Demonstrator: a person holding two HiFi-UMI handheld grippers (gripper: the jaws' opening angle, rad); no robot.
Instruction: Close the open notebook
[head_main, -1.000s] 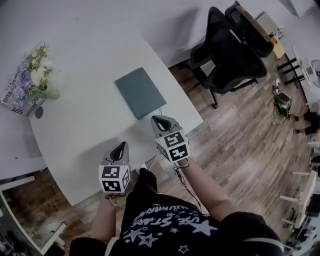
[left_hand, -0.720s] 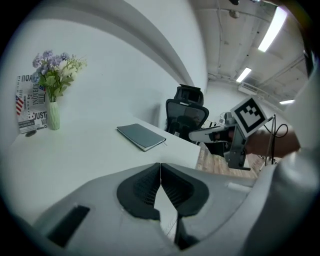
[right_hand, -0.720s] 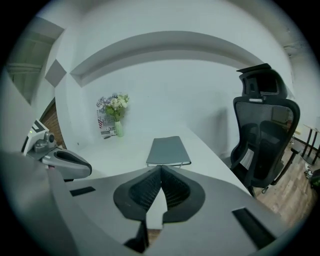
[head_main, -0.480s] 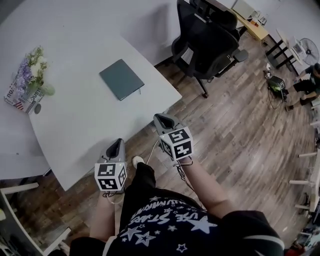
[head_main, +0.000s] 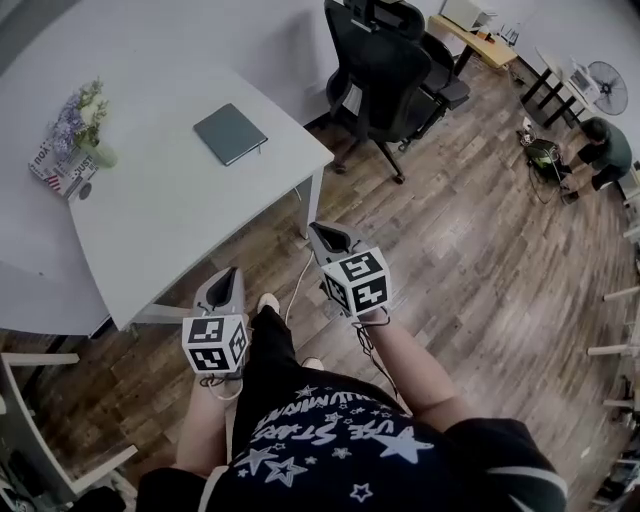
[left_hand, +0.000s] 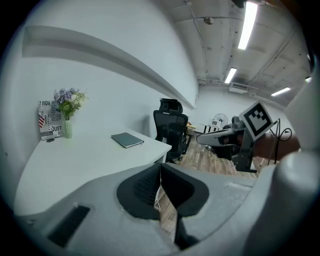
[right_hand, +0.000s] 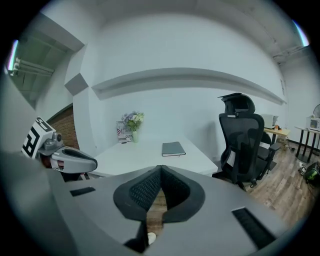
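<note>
Office. White desk (head_main: 170, 225) carrying a notebook (head_main: 230, 133) and a vase of flowers (head_main: 88, 120); black mesh swivel chair (head_main: 372, 65) beside it. Wood-plank floor (head_main: 470, 250). Farther desk (head_main: 485, 42), pedestal fan (head_main: 606, 86). Long ceiling strip lights (left_hand: 248, 25) overhead.

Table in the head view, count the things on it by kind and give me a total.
Notebook: 1
Vase of flowers: 1
Printed box: 1
Small dark round thing: 1
Total: 4
</note>
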